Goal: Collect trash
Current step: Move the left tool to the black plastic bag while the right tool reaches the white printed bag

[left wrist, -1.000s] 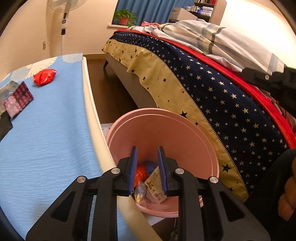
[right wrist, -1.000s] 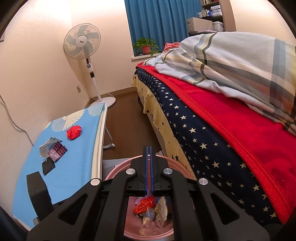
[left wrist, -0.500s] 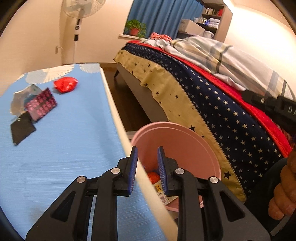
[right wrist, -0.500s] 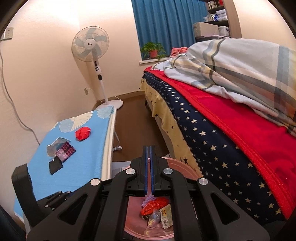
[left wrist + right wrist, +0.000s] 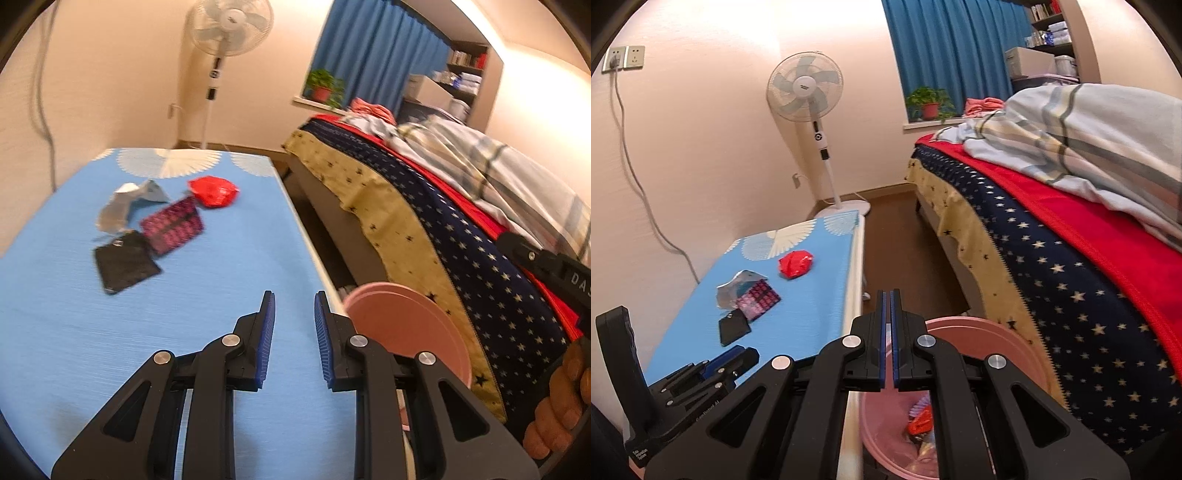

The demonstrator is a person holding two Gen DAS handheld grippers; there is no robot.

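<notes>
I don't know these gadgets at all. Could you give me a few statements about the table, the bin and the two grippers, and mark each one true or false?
1. The left gripper is open and holds nothing. True.
2. The right gripper is wide open. False: its jaws are shut, empty.
3. The red wrapper lies on the blue table. True.
4. The pink bin is empty. False: it holds trash.
</notes>
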